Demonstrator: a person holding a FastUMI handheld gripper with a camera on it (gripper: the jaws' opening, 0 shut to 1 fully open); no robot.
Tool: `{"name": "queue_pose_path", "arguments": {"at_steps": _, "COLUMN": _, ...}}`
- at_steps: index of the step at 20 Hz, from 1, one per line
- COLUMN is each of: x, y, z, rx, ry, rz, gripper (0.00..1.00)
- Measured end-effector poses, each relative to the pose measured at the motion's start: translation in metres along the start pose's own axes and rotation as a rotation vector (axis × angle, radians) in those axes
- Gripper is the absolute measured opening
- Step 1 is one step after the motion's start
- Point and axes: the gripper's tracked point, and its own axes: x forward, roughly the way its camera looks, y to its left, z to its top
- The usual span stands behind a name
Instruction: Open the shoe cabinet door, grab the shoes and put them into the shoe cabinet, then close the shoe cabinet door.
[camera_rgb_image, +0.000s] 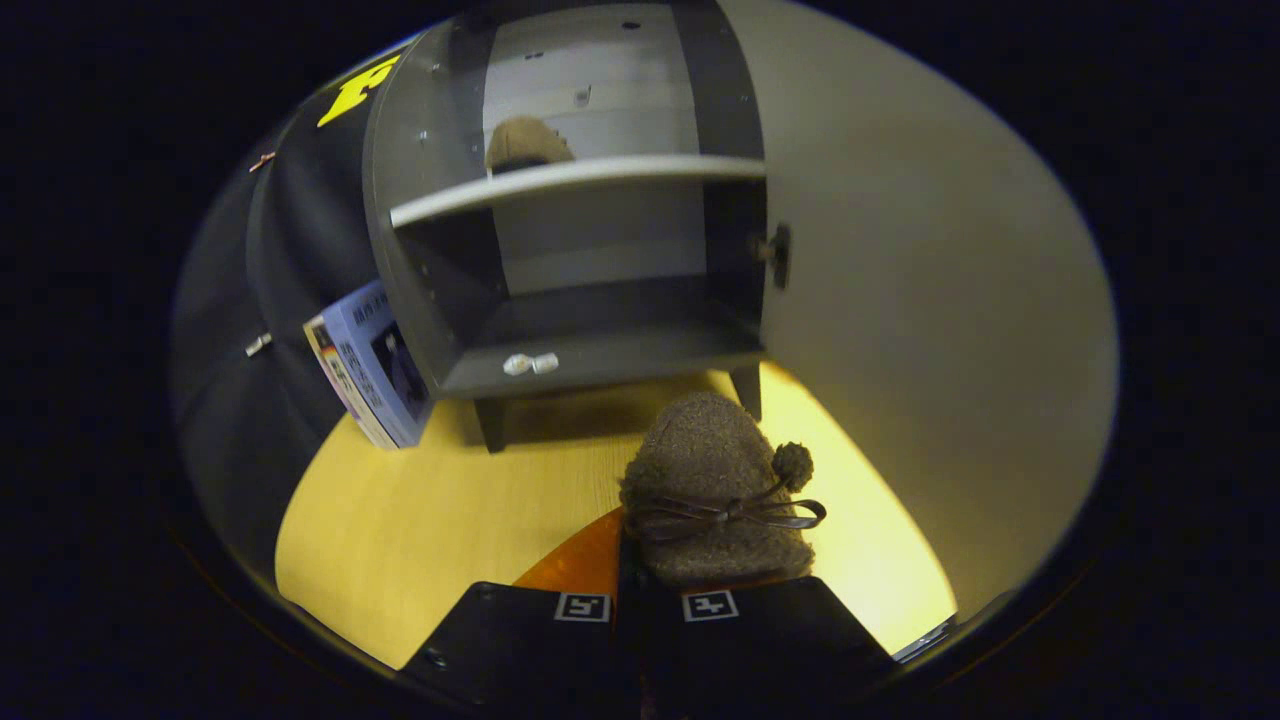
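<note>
Fingers (645, 600) of the gripper lay close together at the near end of the gripper view, their two black blocks almost meeting, each carrying a small square marker. A brown woolly shoe (715, 500) rose from just above them, its heel end down at the finger blocks and its toe pointing ahead toward the cabinet; a dark ribbon bow (735, 512) crossed its top and a small pom-pom (792, 464) sat on its right side. The shoe seemed held by the fingers, though the contact itself was hidden behind the blocks, so whether both pressed on it could not be told. An orange surface (580, 560) showed just left of the shoe's heel, beside the left finger. Beneath and ahead of the shoe spread the pale wooden floor (430, 520). Beyond the fingers stood the shoe cabinet (590, 355), grey, on short dark legs, with its door (930, 300) swung wide open to the right of the shoe. Inside, a light shelf (570, 185) divided the cabinet; a second brown shoe (525, 143) sat on that shelf toward the left, while the lower compartment lay in shadow. A blue printed box (375, 365) leaned against the cabinet's left side, well left of the fingers.
</note>
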Motion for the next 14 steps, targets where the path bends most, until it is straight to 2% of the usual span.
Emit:
{"name": "queue_pose_path", "arguments": {"at_steps": 5, "x": -0.039, "y": 0.007, "z": 0.112, "rx": -0.014, "ry": -0.108, "rz": 0.011, "gripper": 0.11}}
{"name": "queue_pose_path", "arguments": {"at_steps": 11, "x": -0.059, "y": 0.036, "z": 0.238, "rx": -0.022, "ry": -0.197, "rz": 0.064, "gripper": 0.11}}
{"name": "queue_pose_path", "arguments": {"at_steps": 14, "x": -0.054, "y": 0.049, "z": 0.302, "rx": -0.024, "ry": -0.249, "rz": 0.089, "gripper": 0.11}}
